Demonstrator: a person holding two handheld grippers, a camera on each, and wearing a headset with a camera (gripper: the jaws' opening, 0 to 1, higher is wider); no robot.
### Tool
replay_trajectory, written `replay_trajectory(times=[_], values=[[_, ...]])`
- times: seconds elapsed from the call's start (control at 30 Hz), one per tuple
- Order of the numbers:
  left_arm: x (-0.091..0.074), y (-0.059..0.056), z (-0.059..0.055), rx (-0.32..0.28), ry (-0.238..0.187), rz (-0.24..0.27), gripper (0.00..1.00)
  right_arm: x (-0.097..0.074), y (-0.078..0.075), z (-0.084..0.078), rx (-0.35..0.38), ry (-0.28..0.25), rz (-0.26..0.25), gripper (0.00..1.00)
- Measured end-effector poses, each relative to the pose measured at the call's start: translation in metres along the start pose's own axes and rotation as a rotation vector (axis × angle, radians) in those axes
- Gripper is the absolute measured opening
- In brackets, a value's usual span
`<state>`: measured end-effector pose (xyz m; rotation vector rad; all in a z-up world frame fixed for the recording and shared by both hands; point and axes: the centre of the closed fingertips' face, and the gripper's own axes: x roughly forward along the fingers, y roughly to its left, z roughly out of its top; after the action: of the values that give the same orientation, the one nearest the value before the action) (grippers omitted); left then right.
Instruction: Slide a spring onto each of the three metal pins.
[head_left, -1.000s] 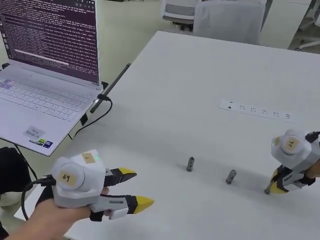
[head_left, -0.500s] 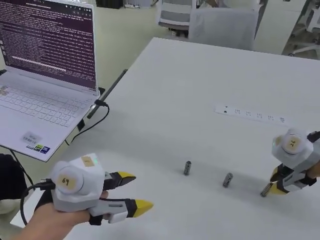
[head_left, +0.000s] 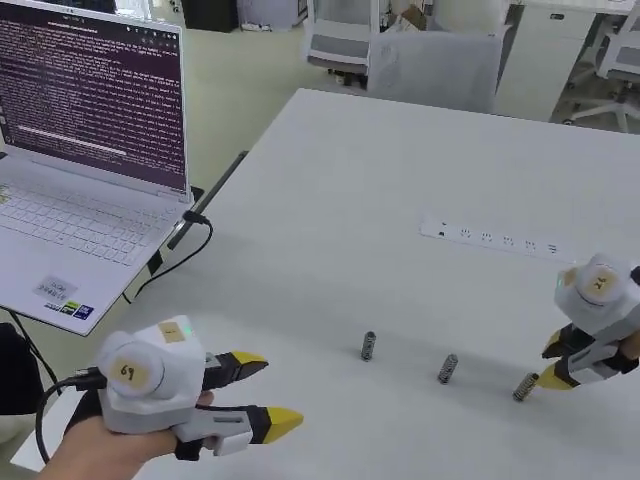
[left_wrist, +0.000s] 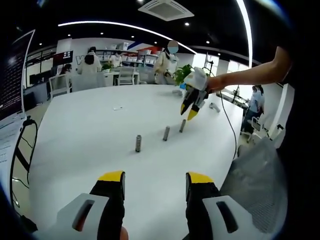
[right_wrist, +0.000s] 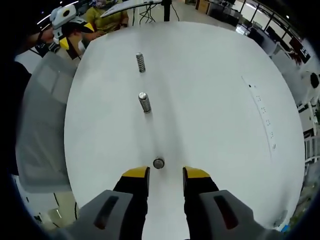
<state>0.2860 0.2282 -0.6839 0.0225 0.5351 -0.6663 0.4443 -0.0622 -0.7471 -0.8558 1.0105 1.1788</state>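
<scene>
Both pairs of fingers are spread wide and empty. My right gripper (right_wrist: 165, 175) has the end spring (right_wrist: 158, 163) just ahead of its fingers, apart from them; my left gripper (left_wrist: 155, 177) hovers well away. Three springs (head_left: 447, 369) stand in a row on the tabletop (head_left: 400, 200), each apparently on its pin. I judge loading finished; next, back the right gripper off without tipping that spring.

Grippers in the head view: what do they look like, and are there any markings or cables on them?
The left gripper and the right gripper both have rounded white housings and black jaws with yellow tips. Each carries a round tan sticker with handwritten digits; the left one reads 69, the right one is too small to read. A black cable runs from the left gripper's rear.
</scene>
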Motion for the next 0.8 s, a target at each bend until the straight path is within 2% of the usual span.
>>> replay_trajectory(times=[0.23,0.47,0.57,0.8], values=[[0.002,-0.001,0.003,-0.005,-0.008,0.0,0.43,-0.008,0.003,-0.006,0.107,-0.078,-0.022,0.28],[0.003,-0.001,0.007,-0.008,-0.018,-0.001,0.43,-0.017,0.005,-0.009,0.257,-0.199,-0.061,0.32],[0.003,-0.001,0.007,-0.005,-0.02,-0.001,0.43,-0.022,0.01,-0.007,0.323,-0.262,-0.077,0.33],[0.003,0.0,0.008,-0.003,-0.022,-0.002,0.43,-0.029,0.023,-0.005,0.383,-0.327,-0.09,0.34]])
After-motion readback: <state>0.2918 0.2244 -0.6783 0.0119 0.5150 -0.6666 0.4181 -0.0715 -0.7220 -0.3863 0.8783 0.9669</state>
